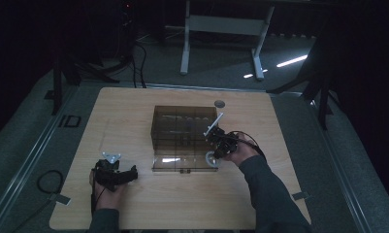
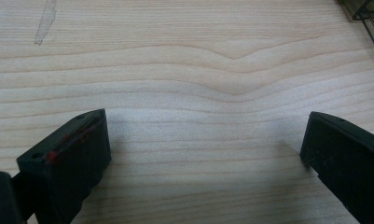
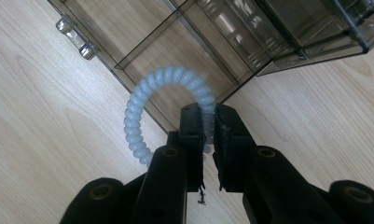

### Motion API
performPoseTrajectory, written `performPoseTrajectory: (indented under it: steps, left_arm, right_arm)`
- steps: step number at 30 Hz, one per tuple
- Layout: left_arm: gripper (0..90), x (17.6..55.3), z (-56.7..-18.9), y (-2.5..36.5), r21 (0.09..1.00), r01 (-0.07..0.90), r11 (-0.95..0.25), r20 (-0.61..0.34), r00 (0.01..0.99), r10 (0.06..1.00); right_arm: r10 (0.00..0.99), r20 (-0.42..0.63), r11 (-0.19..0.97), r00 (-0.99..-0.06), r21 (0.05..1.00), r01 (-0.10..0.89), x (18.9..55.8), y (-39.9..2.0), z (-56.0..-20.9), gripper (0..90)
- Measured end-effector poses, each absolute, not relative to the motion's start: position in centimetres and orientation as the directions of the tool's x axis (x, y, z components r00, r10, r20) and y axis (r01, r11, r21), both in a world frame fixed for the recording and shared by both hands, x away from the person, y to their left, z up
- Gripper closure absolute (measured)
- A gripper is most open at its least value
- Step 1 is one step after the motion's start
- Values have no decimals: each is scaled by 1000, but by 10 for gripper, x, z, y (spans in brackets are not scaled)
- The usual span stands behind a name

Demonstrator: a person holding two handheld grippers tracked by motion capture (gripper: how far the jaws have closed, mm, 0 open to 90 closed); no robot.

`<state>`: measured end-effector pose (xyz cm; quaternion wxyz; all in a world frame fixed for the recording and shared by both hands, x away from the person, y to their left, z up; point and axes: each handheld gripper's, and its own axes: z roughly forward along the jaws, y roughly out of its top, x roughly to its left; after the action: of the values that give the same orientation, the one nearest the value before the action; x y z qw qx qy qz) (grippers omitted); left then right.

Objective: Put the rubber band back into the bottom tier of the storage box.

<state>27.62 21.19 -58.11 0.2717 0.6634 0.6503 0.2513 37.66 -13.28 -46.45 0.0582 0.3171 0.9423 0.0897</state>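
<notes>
The left gripper (image 1: 115, 173) rests idle on the table (image 1: 134, 111), fingers (image 2: 68, 158) wide apart and empty. The right gripper (image 3: 208, 140) pinches a pale coiled hair tie (image 3: 142, 112) over the front corner of the smoky organizer box (image 1: 185, 133) — apparently still unplaced, release remaining.

left gripper (image 1: 115, 173): held low at the near left of the surface (image 1: 134, 208), jaws pointing right and set wide apart with nothing between them. left hand (image 1: 107, 194) grips it from behind; the forearm enters from the bottom edge.

right gripper (image 1: 220, 143): held right of centre, jaws pointing away and left, closed on a pale coiled ring (image 3: 156, 107), pinching its right side. right forearm, in a dark sleeve (image 1: 269, 194), runs diagonally up from the bottom right.
</notes>
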Motion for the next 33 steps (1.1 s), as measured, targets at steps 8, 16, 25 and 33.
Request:
performPoseTrajectory:
  steps: [8, 16, 25, 33]
  left_arm:
    - [14, 276, -581, 212, 688, 726, -6, -20, 28, 999]
    - [14, 276, -581, 212, 686, 728, -10, -18, 30, 999]
    - [14, 276, -581, 212, 686, 728, -10, -18, 30, 999]
    - [14, 276, -581, 212, 686, 728, -10, -18, 31, 999]
  right_arm:
    - [613, -49, 779, -788, 205, 593, 379, -132, -466, 820]
    - [619, -49, 774, -784, 206, 598, 382, -131, -468, 820]
    - [625, -48, 769, -779, 210, 604, 384, -129, -470, 820]
    - [626, -46, 768, -779, 208, 605, 385, -127, -472, 820]
